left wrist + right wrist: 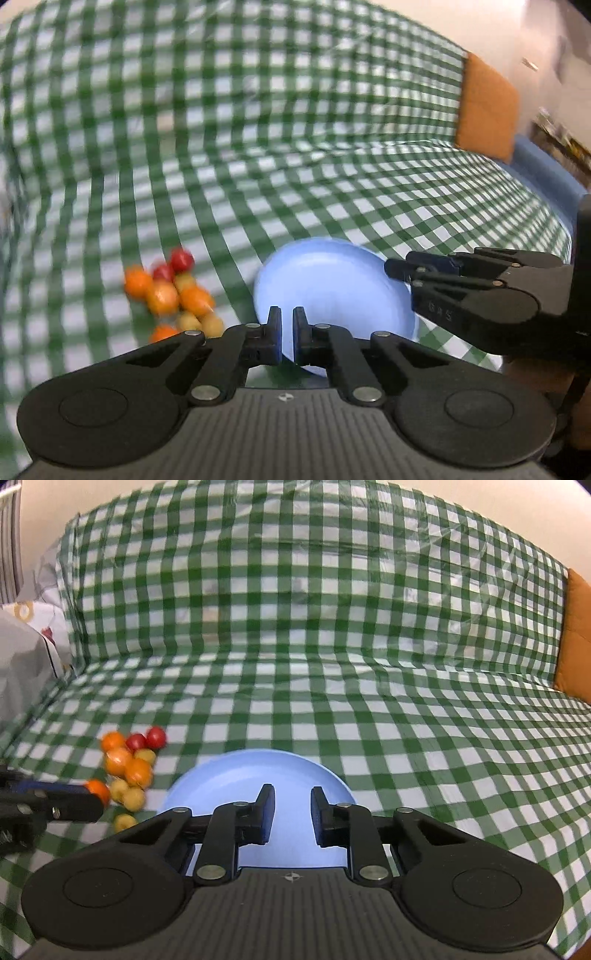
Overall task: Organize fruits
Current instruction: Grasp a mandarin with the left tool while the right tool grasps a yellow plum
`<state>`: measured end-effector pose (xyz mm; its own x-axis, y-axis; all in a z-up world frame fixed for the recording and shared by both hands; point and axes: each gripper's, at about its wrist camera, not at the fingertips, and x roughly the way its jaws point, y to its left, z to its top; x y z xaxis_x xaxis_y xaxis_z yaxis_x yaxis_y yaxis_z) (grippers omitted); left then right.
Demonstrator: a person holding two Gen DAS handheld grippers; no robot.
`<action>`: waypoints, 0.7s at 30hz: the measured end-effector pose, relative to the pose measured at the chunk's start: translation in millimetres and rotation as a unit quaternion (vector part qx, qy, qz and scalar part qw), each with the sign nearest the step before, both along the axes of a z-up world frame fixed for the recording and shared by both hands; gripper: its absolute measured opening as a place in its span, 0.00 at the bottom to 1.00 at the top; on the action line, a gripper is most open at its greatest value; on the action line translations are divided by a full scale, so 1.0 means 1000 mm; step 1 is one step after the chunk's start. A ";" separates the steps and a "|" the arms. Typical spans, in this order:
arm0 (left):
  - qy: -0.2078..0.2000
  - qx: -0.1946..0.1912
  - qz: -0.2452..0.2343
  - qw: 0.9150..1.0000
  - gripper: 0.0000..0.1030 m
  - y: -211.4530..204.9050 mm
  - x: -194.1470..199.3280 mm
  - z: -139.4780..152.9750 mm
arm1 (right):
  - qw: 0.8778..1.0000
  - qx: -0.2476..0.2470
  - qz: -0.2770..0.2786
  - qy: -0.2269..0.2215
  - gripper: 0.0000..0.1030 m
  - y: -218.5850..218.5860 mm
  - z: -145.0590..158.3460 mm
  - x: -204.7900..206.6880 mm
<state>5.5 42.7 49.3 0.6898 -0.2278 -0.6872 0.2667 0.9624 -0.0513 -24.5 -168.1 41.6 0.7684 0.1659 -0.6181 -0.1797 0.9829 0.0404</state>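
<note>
A light blue plate [332, 280] [258, 771] lies on the green-and-white checked cloth [332, 709]. Left of it sits a pile of several small round fruits [173, 291] [127, 768]: orange, yellow and two red ones [147, 738]. My left gripper [287, 328] [98, 805] is shut, with only the plate's blue showing through the thin slit; it hovers between the pile and the plate's left rim. My right gripper [291, 812] [397, 271] is over the plate's near right part, its fingers narrowly apart with nothing held between them.
The checked cloth covers a seat and a raised back behind it. An orange cushion [487, 107] [576, 635] stands at the right end, beside a blue edge [546, 173]. Grey and white fabric [22, 657] lies at the far left.
</note>
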 end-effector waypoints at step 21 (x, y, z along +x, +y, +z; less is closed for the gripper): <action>0.138 -0.152 0.145 0.968 0.12 0.145 0.053 -0.054 | 0.980 -0.052 0.191 -0.003 0.23 0.137 -0.036 -0.008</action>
